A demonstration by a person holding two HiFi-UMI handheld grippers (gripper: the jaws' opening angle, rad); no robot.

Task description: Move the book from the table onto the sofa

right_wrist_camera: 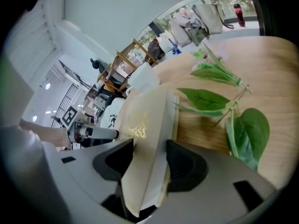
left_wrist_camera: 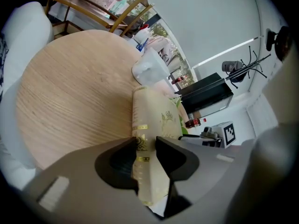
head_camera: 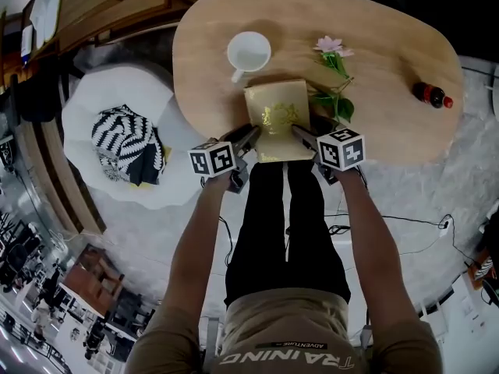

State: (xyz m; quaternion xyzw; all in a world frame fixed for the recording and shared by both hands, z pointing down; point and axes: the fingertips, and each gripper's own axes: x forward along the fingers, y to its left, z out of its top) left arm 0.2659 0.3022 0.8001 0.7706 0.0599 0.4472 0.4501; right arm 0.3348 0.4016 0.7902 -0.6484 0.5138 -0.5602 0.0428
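Book [head_camera: 277, 117] gripped at both near corners: left gripper [head_camera: 249, 136] and right gripper [head_camera: 301, 134] each closed on its edge, presumably so it is lifted level off table [head_camera: 390, 37].

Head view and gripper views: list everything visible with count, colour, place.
table: 1, light wood, centre top
book: 1, cream with gold print, table's near edge
mug: 1, white, beyond book
flower: 1, pink with green leaves, right of book
bottle: 1, dark with red cap, table's right end
sofa: 1, white, left of table
cushion: 1, black-and-white striped, on sofa
left gripper: 1, grey, shut on book's left edge
right gripper: 1, grey, shut on book's right edge
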